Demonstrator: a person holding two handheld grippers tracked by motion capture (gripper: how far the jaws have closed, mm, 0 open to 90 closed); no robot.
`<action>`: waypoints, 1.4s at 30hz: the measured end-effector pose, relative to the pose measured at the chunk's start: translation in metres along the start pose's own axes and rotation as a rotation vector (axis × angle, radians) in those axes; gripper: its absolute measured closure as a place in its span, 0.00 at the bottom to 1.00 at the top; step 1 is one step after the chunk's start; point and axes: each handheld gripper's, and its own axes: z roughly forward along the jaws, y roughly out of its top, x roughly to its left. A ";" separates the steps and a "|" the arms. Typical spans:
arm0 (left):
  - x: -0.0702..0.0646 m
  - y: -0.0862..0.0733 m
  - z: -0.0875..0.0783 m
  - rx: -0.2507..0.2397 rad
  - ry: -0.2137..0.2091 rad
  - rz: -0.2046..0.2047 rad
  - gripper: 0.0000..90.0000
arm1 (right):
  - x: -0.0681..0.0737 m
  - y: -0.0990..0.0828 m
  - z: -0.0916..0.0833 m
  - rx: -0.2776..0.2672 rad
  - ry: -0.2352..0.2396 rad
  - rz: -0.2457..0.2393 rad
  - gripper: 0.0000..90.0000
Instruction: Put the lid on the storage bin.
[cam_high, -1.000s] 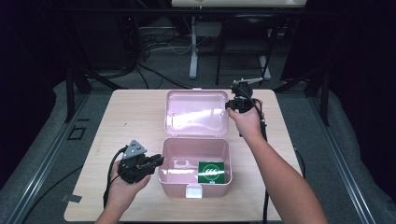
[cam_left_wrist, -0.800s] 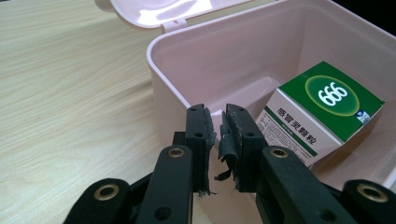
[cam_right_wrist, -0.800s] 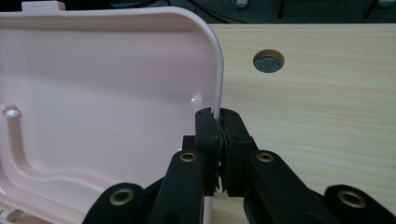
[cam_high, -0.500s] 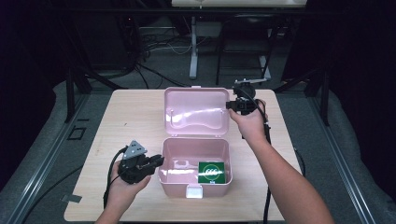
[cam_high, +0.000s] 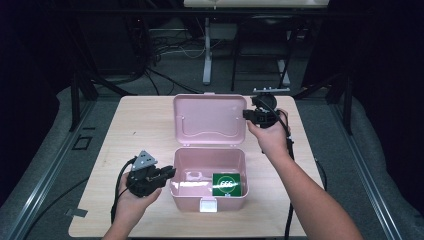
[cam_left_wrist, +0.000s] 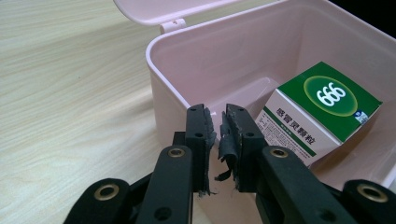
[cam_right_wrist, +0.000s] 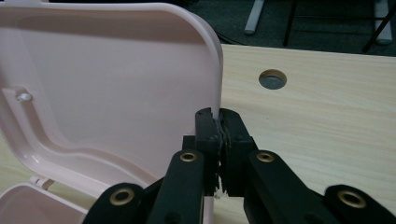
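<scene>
While the pink plastic box (cam_high: 209, 180) sits open near the front of the table (cam_high: 145, 120), the left tongs (cam_high: 167, 173) rest against its left wall, their pads nearly together with only a thin gap and nothing between them. In the left gripper view those tongs (cam_left_wrist: 217, 126) point at the wall just below the rim, so they seem to brace the box rather than hold it. Inside, at the right end of the box, lies a green and white medicine carton (cam_high: 227, 184) marked 666, tilted against the wall.

Further right, the lid (cam_high: 210, 120) stands raised behind the box on its hinge. The right tongs (cam_high: 248, 115) are clamped on the lid's right edge, and the right gripper view shows the pads (cam_right_wrist: 219, 128) pinching the thin rim of the lid (cam_right_wrist: 93, 93).

Judging by its look, the lid is light, stiff and smooth, so it may slip from a shallow pinch; a hold on the rim near the outer corner gives good leverage for swinging it. The box itself is likely light enough to slide, which makes the bracing on its left wall useful.
</scene>
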 end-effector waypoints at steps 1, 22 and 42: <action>0.000 0.000 0.000 -0.003 0.002 -0.001 0.89 | 0.000 0.000 -0.001 -0.002 0.002 -0.002 0.97; -0.001 0.000 0.000 -0.003 0.007 -0.006 0.89 | 0.006 -0.020 -0.025 -0.095 0.024 -0.055 0.97; -0.001 0.000 0.000 -0.003 0.009 -0.006 0.89 | 0.012 -0.042 -0.044 -0.167 0.030 -0.118 0.97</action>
